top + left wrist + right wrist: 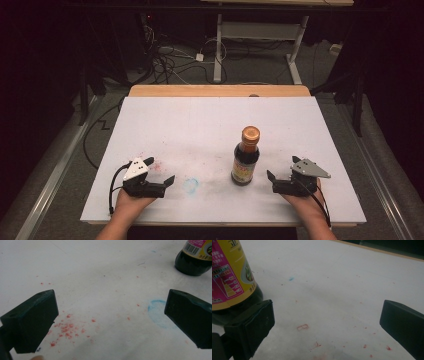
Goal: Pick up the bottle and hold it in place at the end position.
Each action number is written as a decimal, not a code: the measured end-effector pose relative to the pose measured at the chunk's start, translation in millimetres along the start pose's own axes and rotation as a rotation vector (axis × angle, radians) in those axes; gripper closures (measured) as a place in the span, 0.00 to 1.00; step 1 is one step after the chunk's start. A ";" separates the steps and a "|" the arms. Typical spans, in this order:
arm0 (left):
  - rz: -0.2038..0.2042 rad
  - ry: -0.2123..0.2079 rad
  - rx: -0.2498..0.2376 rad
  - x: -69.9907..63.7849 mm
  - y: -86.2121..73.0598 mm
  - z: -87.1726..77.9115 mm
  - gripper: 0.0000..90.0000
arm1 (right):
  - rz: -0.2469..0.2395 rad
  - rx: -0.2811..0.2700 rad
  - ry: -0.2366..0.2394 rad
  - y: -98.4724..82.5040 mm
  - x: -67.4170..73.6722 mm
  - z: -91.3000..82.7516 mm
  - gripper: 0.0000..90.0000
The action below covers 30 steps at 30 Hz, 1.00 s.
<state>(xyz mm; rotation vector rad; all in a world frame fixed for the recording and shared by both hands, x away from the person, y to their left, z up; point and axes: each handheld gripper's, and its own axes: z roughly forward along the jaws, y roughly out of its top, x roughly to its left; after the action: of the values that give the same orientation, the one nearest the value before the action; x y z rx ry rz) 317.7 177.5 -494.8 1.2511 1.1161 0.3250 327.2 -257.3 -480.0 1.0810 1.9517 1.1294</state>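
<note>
**Bottle upright between two released claws**

A bottle (246,156) of dark liquid, filled to the neck and capped in orange, stands upright on the white counter (200,125). The right claw (281,175) rests near it, jaws wide apart and empty. The left claw (160,172), also spread and empty, sits well apart, with a blue ring stain (190,185) between it and the bottle.

Dark capped sauce bottle (246,156) stands upright on table (200,125)
</note>
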 end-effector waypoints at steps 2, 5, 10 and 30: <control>0.008 -0.006 -0.001 -0.5 -0.6 -0.5 0.00 | 0.005 -0.007 0.000 -0.6 -0.7 -0.7 0.00; 0.003 -0.001 0.014 -0.1 -0.6 1.3 0.00 | 0.003 -0.006 -0.001 -0.8 -0.2 -1.1 0.00; 0.023 0.007 0.010 -1.5 -2.1 1.4 0.00 | -0.002 -0.004 -0.002 -0.8 0.0 -1.0 0.00; 0.015 -0.016 0.000 -1.9 -2.0 -0.9 0.00 | 0.026 -0.061 0.147 17.2 17.5 -14.7 0.01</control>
<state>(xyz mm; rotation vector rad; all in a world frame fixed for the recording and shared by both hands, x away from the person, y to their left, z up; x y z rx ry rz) 315.4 175.9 -495.5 1.2603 1.0934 0.3262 312.9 -242.4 -460.3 1.0198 2.0063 1.3068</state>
